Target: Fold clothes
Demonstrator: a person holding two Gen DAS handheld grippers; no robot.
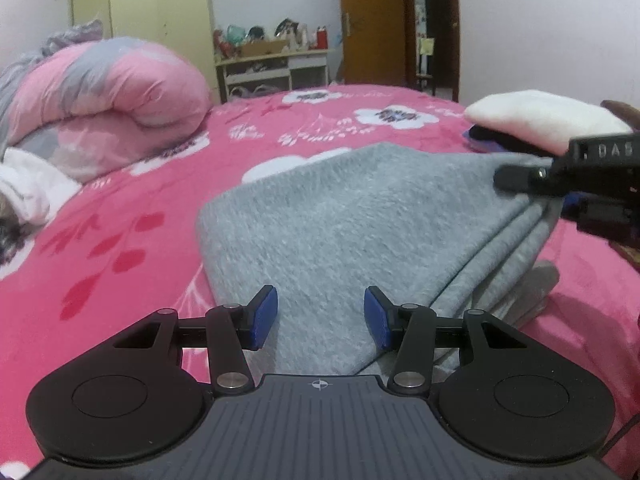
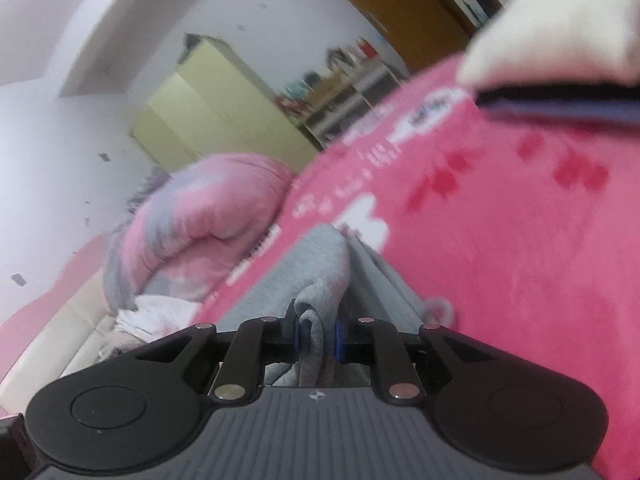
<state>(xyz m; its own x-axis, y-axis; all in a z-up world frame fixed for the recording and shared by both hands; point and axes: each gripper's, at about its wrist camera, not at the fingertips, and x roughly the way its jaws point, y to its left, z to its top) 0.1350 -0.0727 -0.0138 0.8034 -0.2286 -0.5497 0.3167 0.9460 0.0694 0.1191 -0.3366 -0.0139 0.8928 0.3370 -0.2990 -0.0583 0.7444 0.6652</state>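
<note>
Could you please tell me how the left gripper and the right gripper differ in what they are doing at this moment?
The left gripper stands open over the grey garment, pinching nothing; the right gripper is shut on a bunched edge of it. The left looks level, the right rolled sideways. Both have blue pads and work the same garment.

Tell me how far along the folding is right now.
Done: a folded stack sits at the far right of the bed. In hand: the grey garment, already doubled into layers; the right gripper is clamped on its edge, while the left gripper is open above it. Left: finishing this fold; stacking it.
</note>
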